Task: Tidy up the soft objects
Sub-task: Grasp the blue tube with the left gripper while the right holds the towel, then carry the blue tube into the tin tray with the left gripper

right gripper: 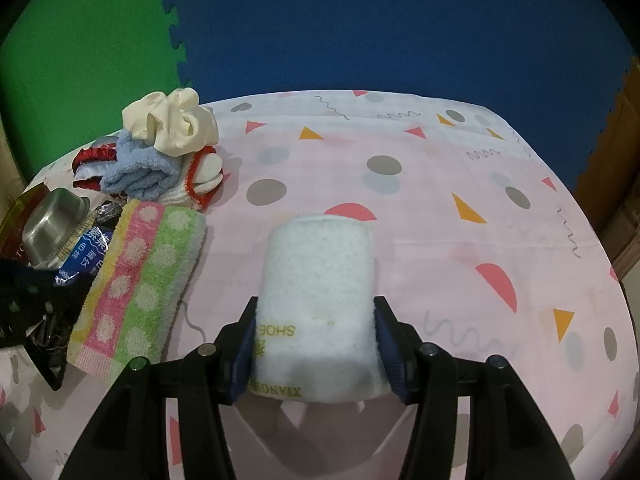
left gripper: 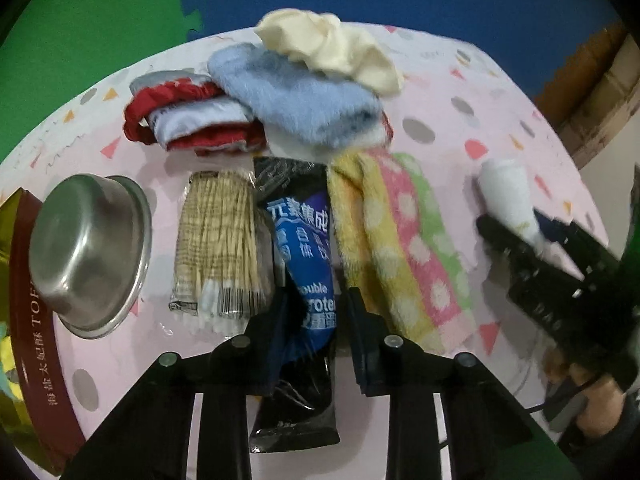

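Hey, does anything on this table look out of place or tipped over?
Yes. The steel bowl sits tilted, propped on the tin's rim at the left edge. Hard items, the cotton swab pack and a foil pouch, lie among the towels.

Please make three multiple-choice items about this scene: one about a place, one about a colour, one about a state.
1. Where is the cream crumpled cloth?
A. on the folded light-blue fluffy towel
B. inside the bowl
C. on the floor

2. Which colour is the writing on the white rolled towel?
A. red
B. yellow
C. black

3. How does the steel bowl sit?
A. upright
B. upside down
C. stacked in another bowl

Key: 1 A, it rests atop the pile; 2 B, yellow letters near the right gripper; 3 B, its flat base faces up.
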`<state>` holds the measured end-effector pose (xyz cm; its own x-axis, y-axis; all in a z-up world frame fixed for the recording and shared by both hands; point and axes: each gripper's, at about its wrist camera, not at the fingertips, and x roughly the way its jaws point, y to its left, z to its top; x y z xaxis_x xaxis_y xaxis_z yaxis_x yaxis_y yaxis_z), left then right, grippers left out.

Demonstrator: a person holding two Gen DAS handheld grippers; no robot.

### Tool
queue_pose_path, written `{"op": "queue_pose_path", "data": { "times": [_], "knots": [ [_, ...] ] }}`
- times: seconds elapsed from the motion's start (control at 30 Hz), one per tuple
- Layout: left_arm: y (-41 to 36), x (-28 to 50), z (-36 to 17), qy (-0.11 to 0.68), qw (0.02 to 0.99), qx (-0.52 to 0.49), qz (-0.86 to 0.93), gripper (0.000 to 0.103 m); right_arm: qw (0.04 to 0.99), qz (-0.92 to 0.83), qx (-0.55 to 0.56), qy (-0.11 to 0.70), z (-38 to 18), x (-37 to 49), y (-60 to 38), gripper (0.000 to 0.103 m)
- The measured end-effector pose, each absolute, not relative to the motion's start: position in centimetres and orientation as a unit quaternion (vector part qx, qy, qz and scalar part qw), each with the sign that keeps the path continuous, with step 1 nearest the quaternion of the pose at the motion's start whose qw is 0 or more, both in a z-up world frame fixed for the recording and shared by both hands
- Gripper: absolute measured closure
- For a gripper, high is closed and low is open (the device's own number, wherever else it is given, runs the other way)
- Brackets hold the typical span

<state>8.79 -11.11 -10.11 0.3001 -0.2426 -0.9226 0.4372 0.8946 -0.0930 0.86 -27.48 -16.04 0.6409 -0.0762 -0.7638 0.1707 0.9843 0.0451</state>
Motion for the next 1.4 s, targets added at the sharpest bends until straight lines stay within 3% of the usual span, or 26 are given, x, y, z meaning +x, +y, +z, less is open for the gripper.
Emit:
{"op": "queue_pose_path", "data": {
  "times": [0.23, 0.3, 0.67, 1.4],
  "knots": [
    [-11.5, 9.7, -10.2, 0.547, 0.807, 0.085, -0.205, 0.079, 0.904, -0.066, 0.061, 0.418, -16.0, 0.8, -27.5, 0.045],
    [-11.6, 9.8, -10.3, 0.545, 0.809, 0.093, -0.198, 0.088, 0.904, -0.065, 0.060, 0.418, -16.1, 0.8, -27.4, 0.044],
    [-10.9, 8.0, -9.7, 0.538, 0.811, 0.099, -0.207, 0.089, 0.904, -0.066, 0.061, 0.418, -16.0, 0.7, -27.1, 0.043],
    [-3.8, 6.3, -2.7, 0.496, 0.848, 0.045, -0.179, 0.089, 0.904, -0.067, 0.060, 0.419, -16.0, 0.7, -27.1, 0.043]
  ]
}}
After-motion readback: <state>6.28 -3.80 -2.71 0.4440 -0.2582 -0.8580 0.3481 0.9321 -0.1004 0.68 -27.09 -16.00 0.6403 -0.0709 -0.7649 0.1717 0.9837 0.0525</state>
